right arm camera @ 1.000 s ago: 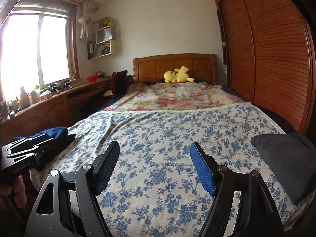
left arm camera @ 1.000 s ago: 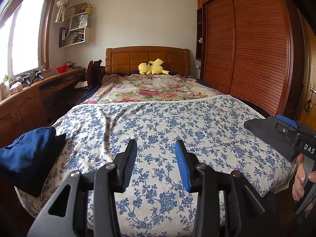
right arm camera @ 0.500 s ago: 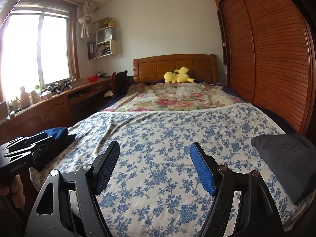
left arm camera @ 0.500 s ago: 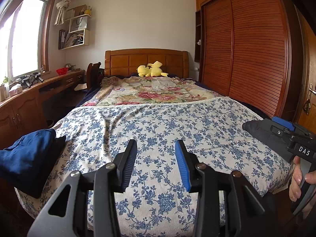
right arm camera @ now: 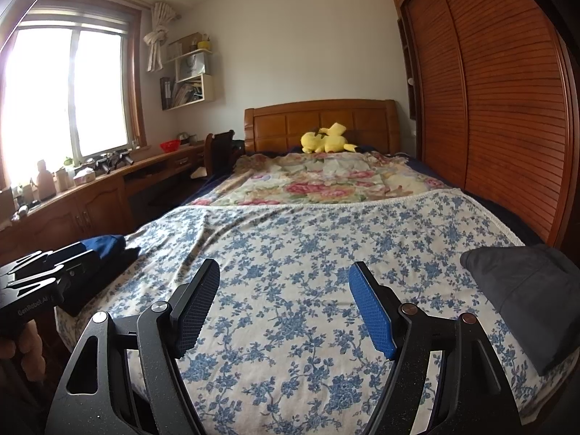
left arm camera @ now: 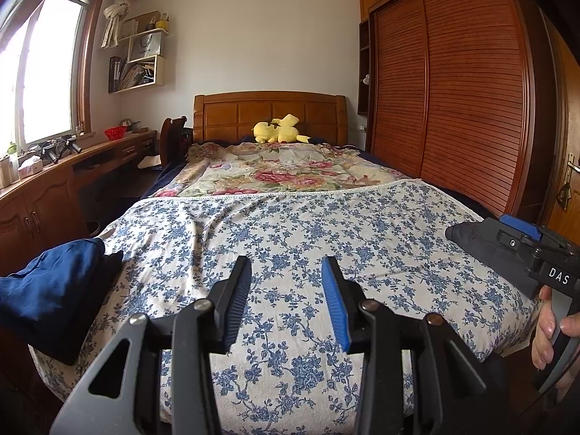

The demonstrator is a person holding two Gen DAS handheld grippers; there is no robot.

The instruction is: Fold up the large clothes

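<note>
Both wrist views sit low at the bed's (left arm camera: pixel 290 239) foot, facing the headboard (left arm camera: pixel 268 116), tilted slightly down. Left view sits left of right. Shared: floral cover (right arm camera: pixel 308 246), yellow plush (right arm camera: pixel 326 139), wardrobe (right arm camera: pixel 507 108).

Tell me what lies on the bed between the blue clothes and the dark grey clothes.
Nothing but bare floral bedspread between the blue clothes and dark grey clothes; both views show it.

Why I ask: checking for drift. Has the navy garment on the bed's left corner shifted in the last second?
No. The navy garment lies at the same corner of the blue floral bedspread, beside the wooden cabinet.
</note>
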